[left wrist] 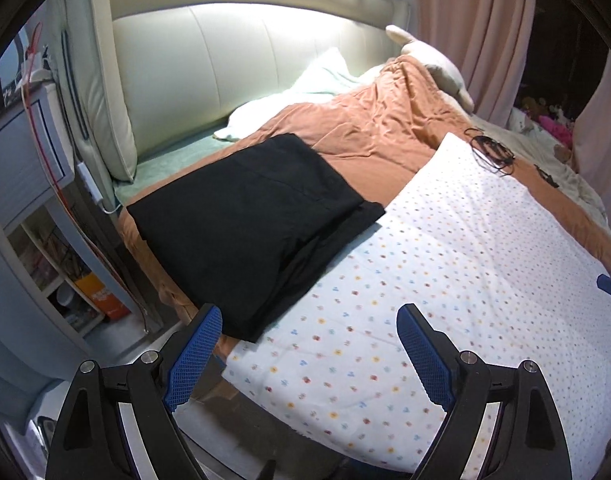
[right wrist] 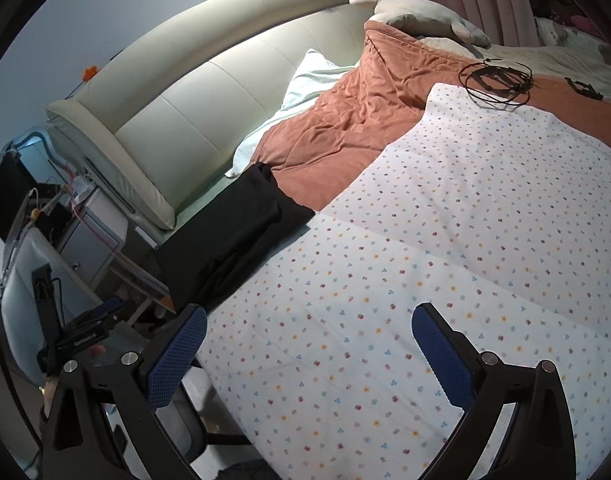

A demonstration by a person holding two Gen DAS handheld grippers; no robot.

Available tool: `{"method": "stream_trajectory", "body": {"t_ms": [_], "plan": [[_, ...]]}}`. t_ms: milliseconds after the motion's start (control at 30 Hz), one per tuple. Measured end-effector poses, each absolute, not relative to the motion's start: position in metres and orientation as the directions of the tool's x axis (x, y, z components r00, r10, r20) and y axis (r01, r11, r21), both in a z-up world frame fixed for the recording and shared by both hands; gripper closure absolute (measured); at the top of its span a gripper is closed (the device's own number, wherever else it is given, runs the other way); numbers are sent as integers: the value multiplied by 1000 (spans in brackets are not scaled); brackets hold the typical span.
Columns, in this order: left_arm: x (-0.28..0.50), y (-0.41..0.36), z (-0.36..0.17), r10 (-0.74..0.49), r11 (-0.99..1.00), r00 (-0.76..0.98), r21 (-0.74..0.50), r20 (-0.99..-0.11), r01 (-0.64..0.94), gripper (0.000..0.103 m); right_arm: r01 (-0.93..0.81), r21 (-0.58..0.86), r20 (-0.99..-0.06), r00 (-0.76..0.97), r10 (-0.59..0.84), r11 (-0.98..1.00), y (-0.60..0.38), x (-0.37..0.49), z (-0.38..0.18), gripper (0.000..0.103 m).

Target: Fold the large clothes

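Your left gripper spread wide, nothing between pads. Your right gripper wide too, empty. Folded black garment lies on bed, straddling orange duvet and dotted sheet.

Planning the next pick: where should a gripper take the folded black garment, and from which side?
Grip the black garment at its near corner, coming from the foot of the bed. Its stacked layers end there, overlapping the dotted sheet, so one pinch probably catches them all. Both grippers are open and empty.
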State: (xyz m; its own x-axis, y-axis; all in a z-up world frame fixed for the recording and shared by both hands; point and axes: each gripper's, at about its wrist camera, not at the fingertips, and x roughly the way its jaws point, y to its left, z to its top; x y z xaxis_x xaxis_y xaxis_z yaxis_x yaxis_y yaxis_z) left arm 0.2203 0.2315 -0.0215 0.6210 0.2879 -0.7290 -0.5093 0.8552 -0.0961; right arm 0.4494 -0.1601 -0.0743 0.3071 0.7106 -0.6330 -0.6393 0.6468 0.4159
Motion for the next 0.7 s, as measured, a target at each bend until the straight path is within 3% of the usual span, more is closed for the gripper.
{"method": "stream_trajectory", "body": {"t_ms": [167,267,700], "plan": [[205,208,-5,279,870,661,-109,-697,-482,12,-626,428,-610,333,720,652,-193,429,-69,0],[193,193,5,266,877,696,-132,-667,-462,6,-618,412,-612,356,706,669,-207,417,-70,0],[133,139,34,213,928,794,-138,-569,-347,4,-578,374,-555,487,675,725,-274,338,-48,0]]}}
